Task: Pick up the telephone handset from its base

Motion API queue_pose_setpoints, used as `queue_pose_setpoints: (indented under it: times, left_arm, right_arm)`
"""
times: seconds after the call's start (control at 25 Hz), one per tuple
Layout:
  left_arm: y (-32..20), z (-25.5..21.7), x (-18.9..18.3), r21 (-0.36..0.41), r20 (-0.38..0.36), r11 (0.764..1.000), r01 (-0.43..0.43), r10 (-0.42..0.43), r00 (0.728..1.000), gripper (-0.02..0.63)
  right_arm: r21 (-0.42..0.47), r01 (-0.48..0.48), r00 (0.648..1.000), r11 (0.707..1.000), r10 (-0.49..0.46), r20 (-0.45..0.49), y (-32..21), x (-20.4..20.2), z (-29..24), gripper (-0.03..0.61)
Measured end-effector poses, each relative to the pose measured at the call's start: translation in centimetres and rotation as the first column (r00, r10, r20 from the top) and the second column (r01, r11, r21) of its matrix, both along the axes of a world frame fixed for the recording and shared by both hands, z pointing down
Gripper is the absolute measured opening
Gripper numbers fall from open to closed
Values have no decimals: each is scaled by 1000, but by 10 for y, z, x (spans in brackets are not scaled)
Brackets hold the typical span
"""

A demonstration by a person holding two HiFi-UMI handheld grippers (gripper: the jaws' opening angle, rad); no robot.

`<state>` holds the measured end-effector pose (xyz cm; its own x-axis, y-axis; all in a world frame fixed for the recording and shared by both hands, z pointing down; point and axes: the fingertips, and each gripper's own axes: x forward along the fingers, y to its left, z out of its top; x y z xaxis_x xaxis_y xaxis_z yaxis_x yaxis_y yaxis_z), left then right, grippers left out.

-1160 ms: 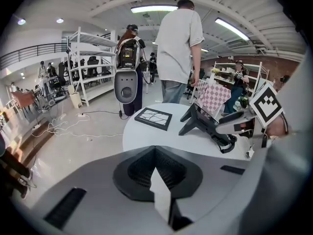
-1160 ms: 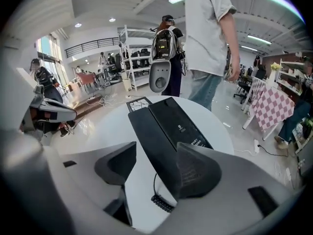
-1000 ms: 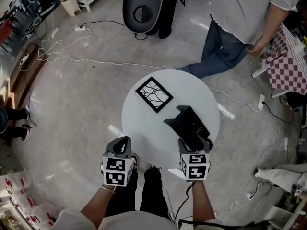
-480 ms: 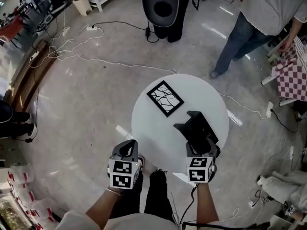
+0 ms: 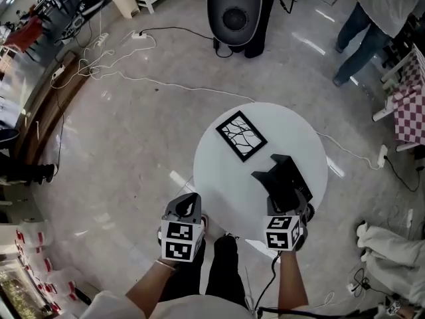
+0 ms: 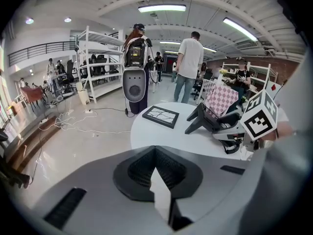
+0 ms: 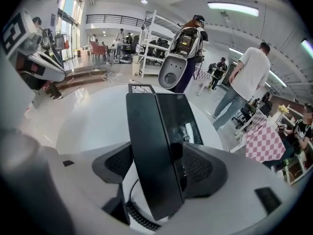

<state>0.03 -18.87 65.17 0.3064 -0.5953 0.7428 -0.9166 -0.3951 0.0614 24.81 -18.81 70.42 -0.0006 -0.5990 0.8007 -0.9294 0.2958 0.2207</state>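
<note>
A round white table [image 5: 219, 178] carries the black telephone [image 5: 282, 177], its handset [image 7: 151, 151] lying on the base near me. My right gripper [image 5: 287, 208], jaws just opened wide, straddles that handset. My left gripper [image 5: 189, 203] hangs pinched closed beside the table.

Right gripper [image 5: 287, 203]: jaws have just been opening and now stand wide, with the telephone handset [image 7: 149, 146] between them. Its marker cube sits rolled slightly. Person in jeans [image 5: 364, 28] is now farther from the round table [image 5: 222, 178].
</note>
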Motion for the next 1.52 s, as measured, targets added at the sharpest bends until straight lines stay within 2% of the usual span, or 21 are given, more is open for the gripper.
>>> queue_pose_setpoints:
  times: [0.36,0.92,1.04,1.2,1.52]
  left_arm:
    - [6,1,-2,-7,-2,1000,1,-1,1000,9]
    - [6,1,3,-19,-13,1000,-19,19,1000,9]
    - [6,2,6,-23,-18,1000,-20,20,1000,9]
    - [4,0,8,-22,-20,999,-26,25,999,9]
    - [0,-2,2,-16,-18,1000,-12,12,1000,9]
  right_arm:
    - [13,-16,999,1000,17,-42,0,1,1,311]
    - [-29,53,996,998,-51,66,2,-3,-5,299]
    - [-40,70,993,997,-66,95,5,-3,-8,273]
    - [-45,88,991,995,-84,102,9,-7,-16,202]
    - [0,50,999,999,-50,6,12,-5,-26,133]
